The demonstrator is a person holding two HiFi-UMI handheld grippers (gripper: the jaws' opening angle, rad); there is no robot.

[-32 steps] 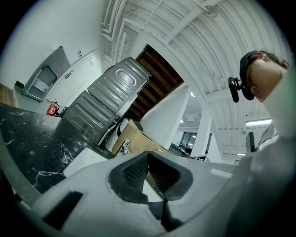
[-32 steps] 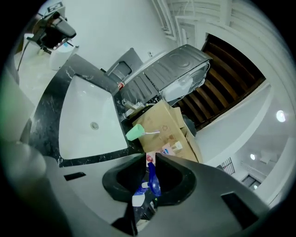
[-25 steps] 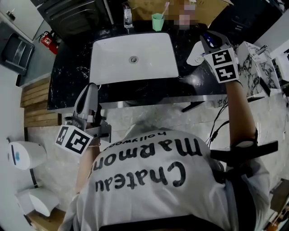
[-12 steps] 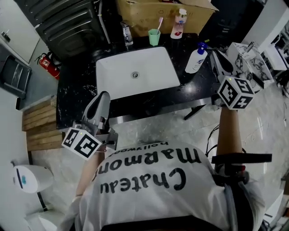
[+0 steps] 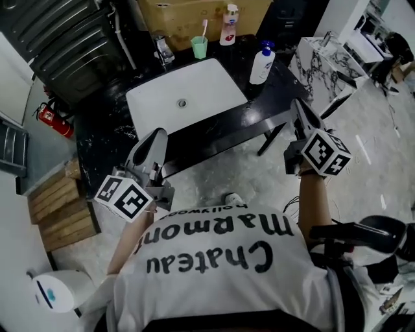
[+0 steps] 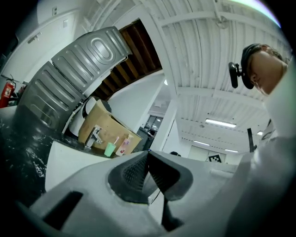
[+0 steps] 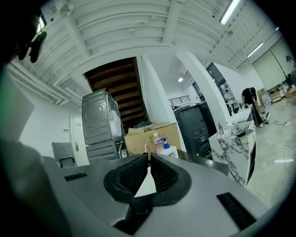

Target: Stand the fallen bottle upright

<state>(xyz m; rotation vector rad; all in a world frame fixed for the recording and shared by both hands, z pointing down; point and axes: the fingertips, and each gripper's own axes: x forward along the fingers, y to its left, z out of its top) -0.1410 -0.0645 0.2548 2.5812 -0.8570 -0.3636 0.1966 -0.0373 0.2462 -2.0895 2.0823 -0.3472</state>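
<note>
I was looking at a mock washroom inside an open hall: white sink (image 5: 181, 97) in a black marble tabletop (image 5: 110, 139), tap (image 5: 162, 47), toothbrush cup (image 5: 199, 47), pump bottle (image 5: 261, 65), beside a cardboard box (image 5: 181, 16), a fire extinguisher (image 5: 48, 120) and ceiling strip lights (image 7: 230, 11).

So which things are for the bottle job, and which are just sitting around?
For the job:
- pump bottle, upright on the counter
- left gripper, shut, empty
- right gripper, shut, empty

Just there:
- cup
- small bottle
- tap
- sink
- box
- fire extinguisher
</note>
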